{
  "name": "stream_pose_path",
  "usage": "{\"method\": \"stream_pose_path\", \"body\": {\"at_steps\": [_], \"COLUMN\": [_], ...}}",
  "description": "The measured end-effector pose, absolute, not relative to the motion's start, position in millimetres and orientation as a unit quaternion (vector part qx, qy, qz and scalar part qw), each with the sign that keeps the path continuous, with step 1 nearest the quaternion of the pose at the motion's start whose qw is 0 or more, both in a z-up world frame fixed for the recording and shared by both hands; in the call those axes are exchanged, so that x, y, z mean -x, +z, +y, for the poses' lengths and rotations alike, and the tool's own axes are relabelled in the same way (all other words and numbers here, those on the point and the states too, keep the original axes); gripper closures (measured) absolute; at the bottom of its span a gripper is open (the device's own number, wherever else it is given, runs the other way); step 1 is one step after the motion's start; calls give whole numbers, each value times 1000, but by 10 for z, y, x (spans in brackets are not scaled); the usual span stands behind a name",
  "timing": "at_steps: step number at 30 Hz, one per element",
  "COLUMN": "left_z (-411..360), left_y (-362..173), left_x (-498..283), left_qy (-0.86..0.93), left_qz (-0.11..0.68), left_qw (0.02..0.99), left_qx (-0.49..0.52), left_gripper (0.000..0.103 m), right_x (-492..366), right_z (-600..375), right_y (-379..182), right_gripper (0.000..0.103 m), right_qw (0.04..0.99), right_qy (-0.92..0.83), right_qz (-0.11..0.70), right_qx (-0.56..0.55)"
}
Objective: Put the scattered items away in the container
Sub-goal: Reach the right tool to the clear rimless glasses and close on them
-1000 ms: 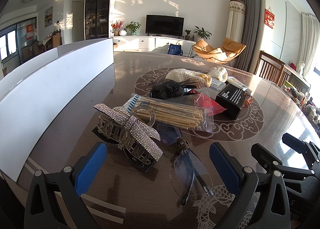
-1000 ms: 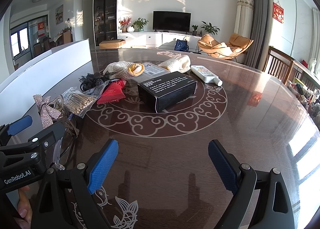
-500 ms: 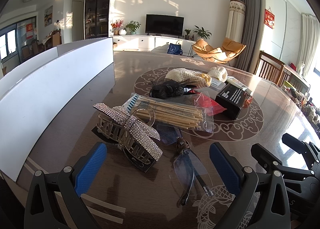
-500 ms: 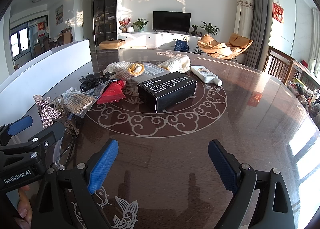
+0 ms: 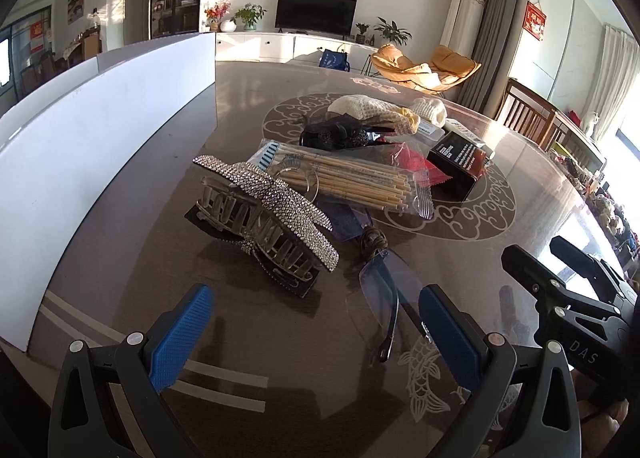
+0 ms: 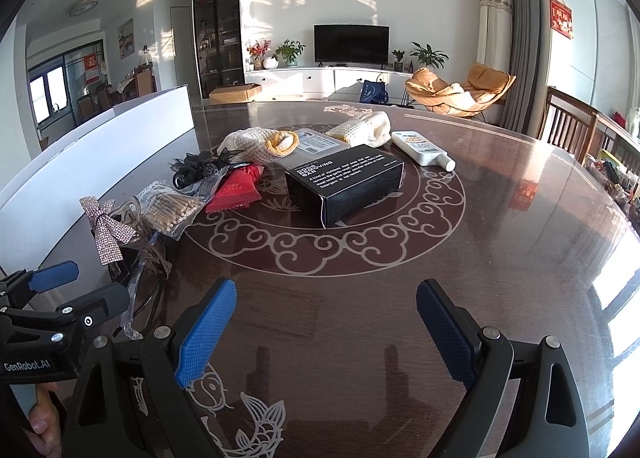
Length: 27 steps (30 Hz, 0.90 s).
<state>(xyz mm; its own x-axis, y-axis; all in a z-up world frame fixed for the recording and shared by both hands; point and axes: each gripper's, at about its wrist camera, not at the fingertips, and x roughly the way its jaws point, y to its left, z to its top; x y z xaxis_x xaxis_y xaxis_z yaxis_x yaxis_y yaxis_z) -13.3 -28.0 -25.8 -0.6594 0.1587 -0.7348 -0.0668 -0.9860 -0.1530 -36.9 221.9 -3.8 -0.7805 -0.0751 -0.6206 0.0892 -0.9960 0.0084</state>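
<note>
While the left tool (image 5: 312, 332) hangs low over the dark round table (image 5: 500, 226), its blue pads stand wide apart and hold nothing. Just ahead of it lies a rhinestone hair claw clip (image 5: 264, 206), and beside the clip — a little to the right — a pair of glasses (image 5: 380, 290) with a brown cord. Behind these lie a clear bag of wooden sticks (image 5: 348, 178), a black fabric hair accessory (image 5: 336, 134), a red packet (image 5: 412, 164) and a black box (image 5: 456, 158).

The right tool (image 6: 326, 322) is open too, with only bare table between its pads. In its view the black box (image 6: 346, 182) sits near the middle of the table's pattern, with two knitted pouches (image 6: 260, 142) and a white bottle (image 6: 422, 148) behind it. The left tool (image 6: 68, 298) shows at the lower left edge.

The white container (image 5: 100, 126) stands along the left side of the table — its wall is close to the hair clip, not touching it. None of the items is seen inside it.
</note>
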Motion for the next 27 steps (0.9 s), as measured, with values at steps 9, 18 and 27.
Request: {"method": "stream_pose_path", "body": {"at_steps": [9,18,27], "left_z": [-428,-493,-635], "left_y": [-232,-45,37], "left_x": [29,-102,-125], "left_qy": [895,909,921], "left_qz": [-37,-50,-63], "left_qw": [43,30,26], "left_qx": [442,413,384], "left_gripper": [0,0,0], "right_x": [425,505,724], "right_z": [2173,1575,1032], "right_y": [-89,-207,-293], "right_gripper": [11,10,9], "right_qw": [175,278,258], "right_qy": [-911,-852,-846], "right_qz": [-14,33,139], "right_qx": [-374,-442,-445]}}
